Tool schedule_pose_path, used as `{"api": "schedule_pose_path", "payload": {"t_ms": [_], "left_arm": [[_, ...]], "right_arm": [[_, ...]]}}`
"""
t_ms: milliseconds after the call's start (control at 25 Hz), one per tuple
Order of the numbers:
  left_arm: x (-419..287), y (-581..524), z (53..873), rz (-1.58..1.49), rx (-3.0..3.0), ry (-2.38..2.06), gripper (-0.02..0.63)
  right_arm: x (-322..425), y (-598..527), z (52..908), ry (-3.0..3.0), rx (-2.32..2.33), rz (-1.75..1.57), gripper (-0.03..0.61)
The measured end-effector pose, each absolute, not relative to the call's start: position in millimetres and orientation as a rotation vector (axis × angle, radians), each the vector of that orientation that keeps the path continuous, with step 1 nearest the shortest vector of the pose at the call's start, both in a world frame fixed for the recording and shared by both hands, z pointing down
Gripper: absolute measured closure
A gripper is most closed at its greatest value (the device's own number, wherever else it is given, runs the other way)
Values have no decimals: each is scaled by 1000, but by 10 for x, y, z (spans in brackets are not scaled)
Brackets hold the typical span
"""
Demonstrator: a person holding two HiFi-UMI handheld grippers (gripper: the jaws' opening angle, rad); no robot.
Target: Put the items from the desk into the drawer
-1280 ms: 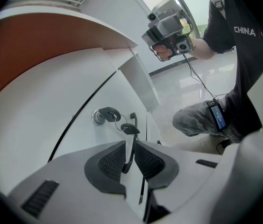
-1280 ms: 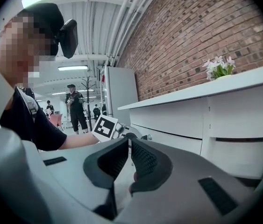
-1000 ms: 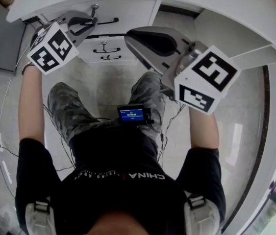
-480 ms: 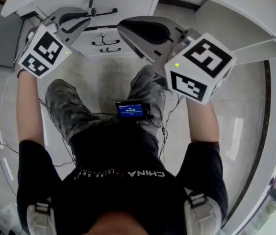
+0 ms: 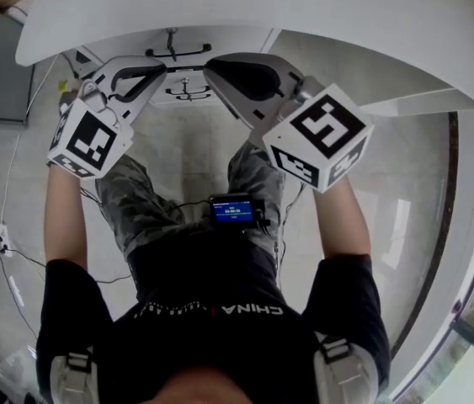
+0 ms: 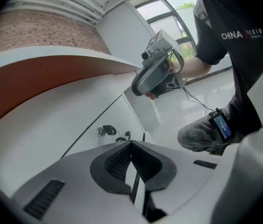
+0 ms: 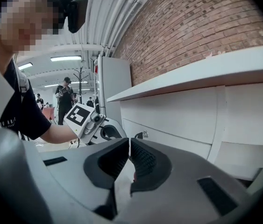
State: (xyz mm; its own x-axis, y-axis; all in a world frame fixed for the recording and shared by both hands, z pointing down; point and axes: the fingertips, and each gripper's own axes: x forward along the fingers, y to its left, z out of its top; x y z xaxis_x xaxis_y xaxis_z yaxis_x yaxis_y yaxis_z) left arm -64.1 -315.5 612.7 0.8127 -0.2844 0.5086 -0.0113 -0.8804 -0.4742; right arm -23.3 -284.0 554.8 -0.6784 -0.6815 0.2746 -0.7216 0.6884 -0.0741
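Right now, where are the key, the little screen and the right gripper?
key [image 6: 110,130]: left gripper view, on its dark head.
screen [image 5: 235,210]: head view, middle of its blue display.
right gripper [image 7: 129,143]: right gripper view, between its closed tips.

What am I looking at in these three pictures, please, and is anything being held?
A person faces a white desk with a hand-held two-jaw gripper in each hand; the marker cubes are part of the grippers. One picture looks steeply down from a camera on the person's head. The other two come from cameras riding on the grippers, looking along their jaws. The left gripper and right gripper both have their jaws together and hold nothing. The drawers under the desk appear shut. No items to stow show here.
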Motion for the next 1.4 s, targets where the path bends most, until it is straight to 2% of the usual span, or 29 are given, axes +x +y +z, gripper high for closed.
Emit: {"api": "schedule_pose_path", "payload": {"t_ms": [160,360,680,880,1040,1400], "left_arm": [[-590,-3027,5872,-765,-2677,205,601],[-604,-2967,5252,-705,-2787,298,601],[-888,-2629,3942,-785,-2977,408,601],[-1047,-2419,2899,-778,-3020,505,601],[-1164,-2217,2268,-680,-3094,517,601],[-1359,-1700,1887,-561,-3192,419,601]], "right_arm": [[-165,-2855,5430,-2645,1139,354,555],[-16,-2676,5077,-2647,1180,710,555],[-34,-2347,3694,-2621,1185,983,555],[-36,-2232,2677,-2563,1279,967,555],[-127,-2175,2221,-2417,1434,884,561],[-337,-1742,1611,-2451,1705,787,561]]}}
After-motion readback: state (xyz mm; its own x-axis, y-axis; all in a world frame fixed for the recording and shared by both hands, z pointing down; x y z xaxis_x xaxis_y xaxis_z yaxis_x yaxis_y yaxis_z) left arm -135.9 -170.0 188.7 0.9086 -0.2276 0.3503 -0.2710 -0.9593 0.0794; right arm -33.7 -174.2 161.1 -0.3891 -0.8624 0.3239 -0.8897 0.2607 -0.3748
